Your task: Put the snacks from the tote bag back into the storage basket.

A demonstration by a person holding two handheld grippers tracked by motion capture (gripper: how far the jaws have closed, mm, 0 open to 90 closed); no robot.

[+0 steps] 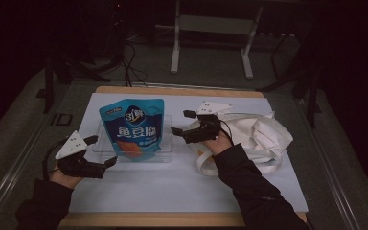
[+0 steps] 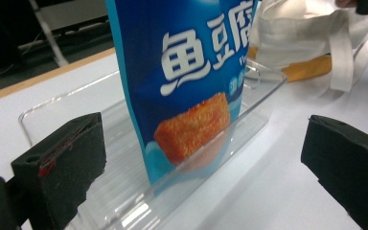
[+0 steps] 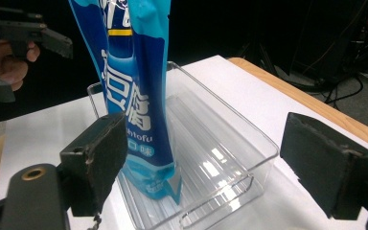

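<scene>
The blue snack pouch (image 1: pixel 133 128) stands upright inside the clear tray (image 1: pixel 165 149) — seemingly placed — with both grippers' fingers spread wide and empty: left gripper (image 1: pixel 100 151) and right gripper (image 1: pixel 183 122) either side of the tray.

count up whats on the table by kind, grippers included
Blue snack pouch: 1
Clear plastic tray: 1
White tote bag: 1
Handheld grippers: 2, the left gripper and the right gripper, both open
Total: 5
</scene>
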